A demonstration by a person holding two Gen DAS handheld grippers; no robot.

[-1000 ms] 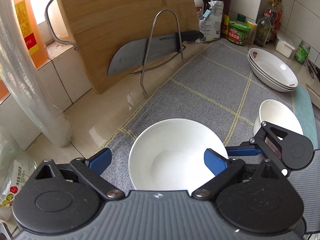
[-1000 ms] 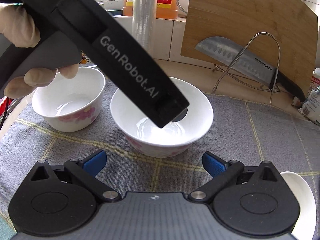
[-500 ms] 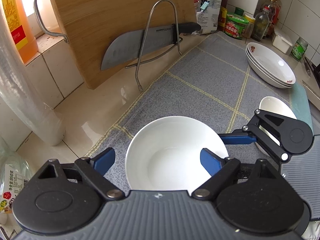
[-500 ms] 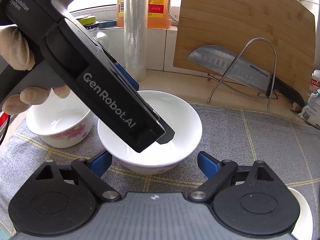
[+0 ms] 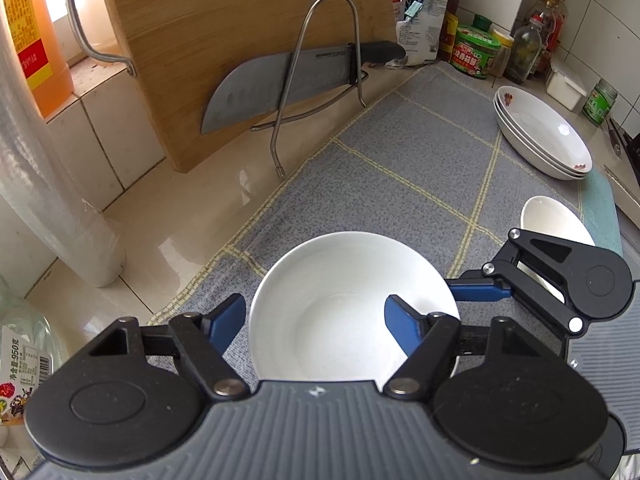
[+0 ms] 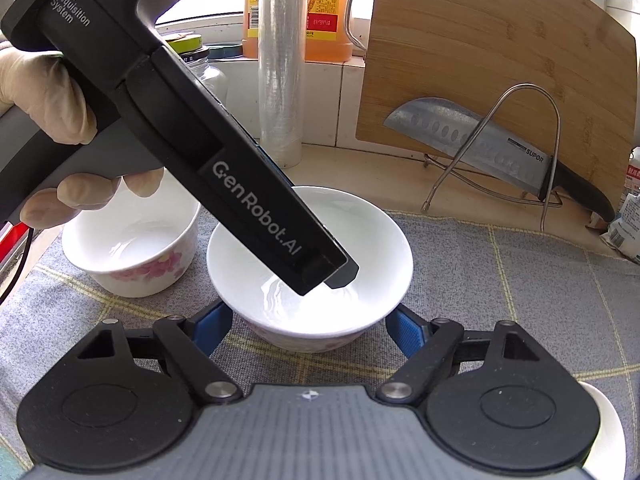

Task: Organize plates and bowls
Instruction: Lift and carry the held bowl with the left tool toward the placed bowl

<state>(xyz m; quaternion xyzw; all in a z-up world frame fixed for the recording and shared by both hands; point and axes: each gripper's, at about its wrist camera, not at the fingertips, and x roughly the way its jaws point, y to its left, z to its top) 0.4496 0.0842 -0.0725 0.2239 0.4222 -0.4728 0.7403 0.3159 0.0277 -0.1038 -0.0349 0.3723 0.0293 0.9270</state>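
A white bowl point(image 5: 344, 304) sits upright on a grey cloth mat point(image 5: 400, 168) crossed by yellow lines, near the mat's left end, and is approached from two sides at once. The left gripper point(image 5: 316, 322) straddles the bowl's wall: its left blue pad lies just outside the rim, its right blue pad inside the bowl, and the jaws are closing at a middling width; whether the pads already press on the wall cannot be told. The right gripper point(image 6: 310, 326) brackets the same bowl point(image 6: 310, 276) from the outside, one blue pad at each flank low on the wall, jaws likewise closing, with contact not clearly shown. In the right wrist view the body of the left gripper slants down into the bowl, carried by a gloved hand point(image 6: 52, 120). Just beside the bowl, to its left in that view, stands a smaller bowl with pink flowers point(image 6: 132, 248), also on the mat. In the left wrist view another white bowl point(image 5: 552, 216) lies partly behind the right gripper's linkage, and a stack of shallow flowered plates point(image 5: 540, 132) rests well apart at the mat's far end. Behind the mat, a wooden cutting board point(image 5: 248, 40) leans against the wall with a knife point(image 5: 288, 80) held in a wire rack point(image 5: 316, 60); jars and bottles point(image 5: 500, 44) crowd the far corner.
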